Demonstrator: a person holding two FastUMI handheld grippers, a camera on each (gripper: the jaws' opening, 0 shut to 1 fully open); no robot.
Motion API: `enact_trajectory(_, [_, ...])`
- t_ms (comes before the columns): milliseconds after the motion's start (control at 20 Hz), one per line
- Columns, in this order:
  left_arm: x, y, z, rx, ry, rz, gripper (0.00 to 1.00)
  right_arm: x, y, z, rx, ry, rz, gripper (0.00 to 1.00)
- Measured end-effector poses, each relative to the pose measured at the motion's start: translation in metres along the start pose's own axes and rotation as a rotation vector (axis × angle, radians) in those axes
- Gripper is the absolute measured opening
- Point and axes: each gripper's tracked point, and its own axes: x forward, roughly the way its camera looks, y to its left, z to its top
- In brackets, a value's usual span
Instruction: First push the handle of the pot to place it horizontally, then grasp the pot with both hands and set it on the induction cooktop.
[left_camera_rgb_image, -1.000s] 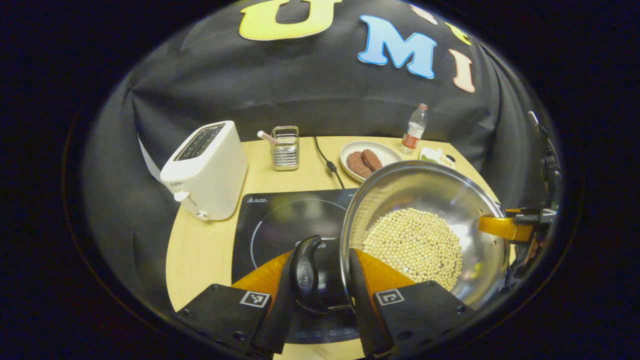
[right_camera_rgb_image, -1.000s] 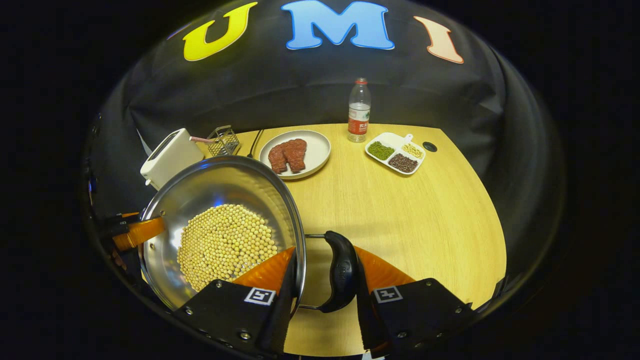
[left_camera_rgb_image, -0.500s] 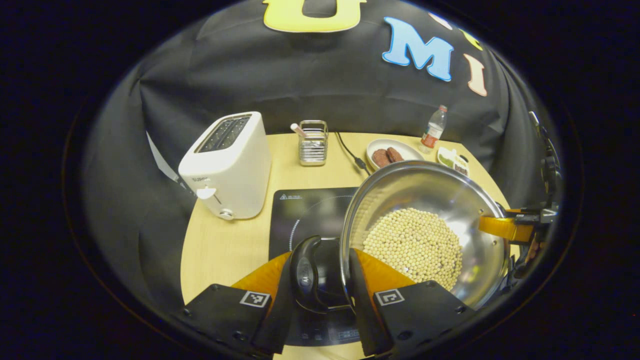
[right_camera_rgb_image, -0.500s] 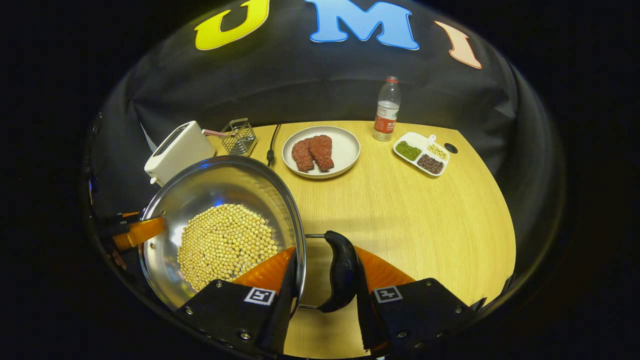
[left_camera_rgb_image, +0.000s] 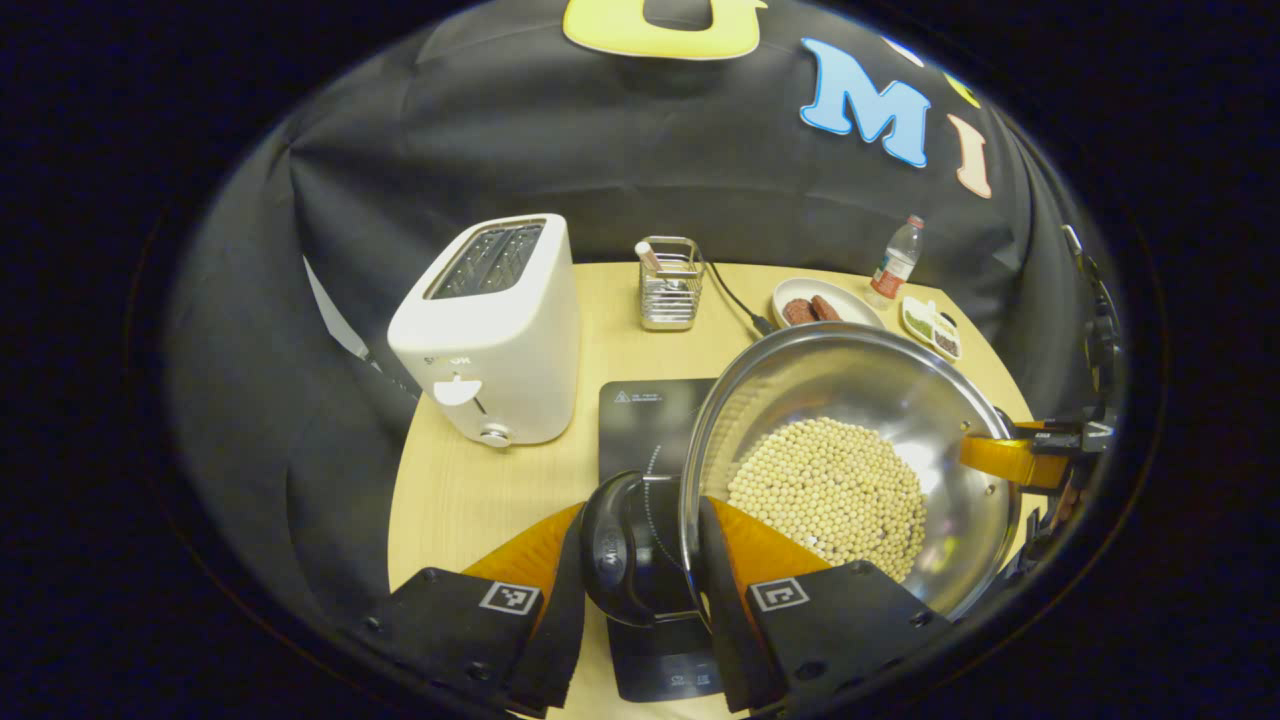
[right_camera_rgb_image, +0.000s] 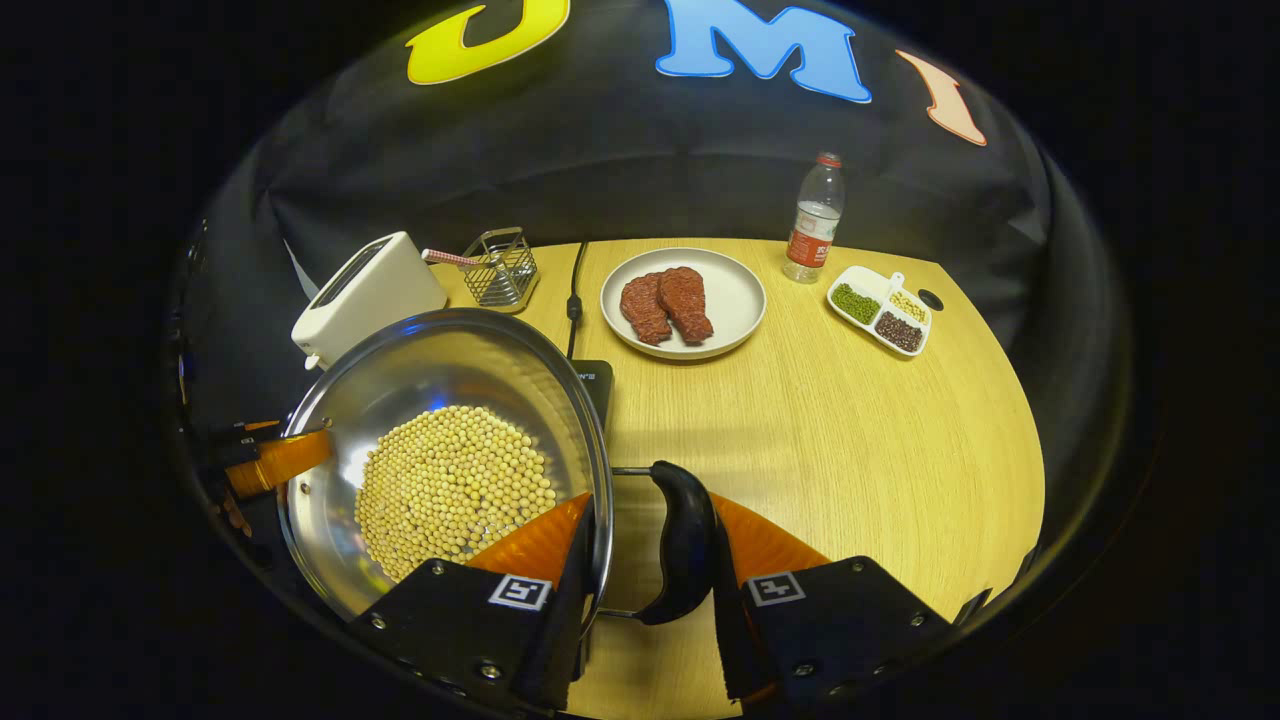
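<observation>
A steel pot (left_camera_rgb_image: 850, 470) holding soybeans (left_camera_rgb_image: 825, 495) hangs above the table, carried by both grippers. My left gripper (left_camera_rgb_image: 640, 565) is shut on its black side handle (left_camera_rgb_image: 612, 550), one finger outside the handle and one inside the rim. In the right gripper view the pot (right_camera_rgb_image: 400, 400) sits at the left, and my right gripper (right_camera_rgb_image: 650, 565) is shut on the opposite black handle (right_camera_rgb_image: 685, 540) the same way. The black induction cooktop (left_camera_rgb_image: 640, 415) lies under the pot's left half; its corner (right_camera_rgb_image: 597, 378) peeks out behind the rim.
A white toaster (left_camera_rgb_image: 490, 330) stands left of the cooktop, a wire basket (left_camera_rgb_image: 670, 285) behind it, with a black cable (left_camera_rgb_image: 740, 300) alongside. To the right lie a plate of meat (right_camera_rgb_image: 735, 300), a water bottle (right_camera_rgb_image: 812, 218) and a divided dish (right_camera_rgb_image: 880, 308).
Both grippers have carried the pot leftward across the table. The toaster and cooktop have drawn closer, and the cooktop now sits partly beneath the pot.
</observation>
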Motion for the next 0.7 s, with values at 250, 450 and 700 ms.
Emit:
enact_trajectory(250, [0.009,0.012,0.001,0.008,-0.001,0.000,0.62,0.007,0.014,0.004,0.006,0.005,0.002,0.57])
enact_trajectory(450, [0.017,0.020,0.001,0.008,0.001,-0.006,0.62,0.013,0.019,0.005,0.014,0.007,-0.003,0.56])
enact_trajectory(700, [0.027,0.026,-0.002,0.006,0.002,-0.007,0.62,0.021,0.024,0.004,0.025,0.015,-0.006,0.57])
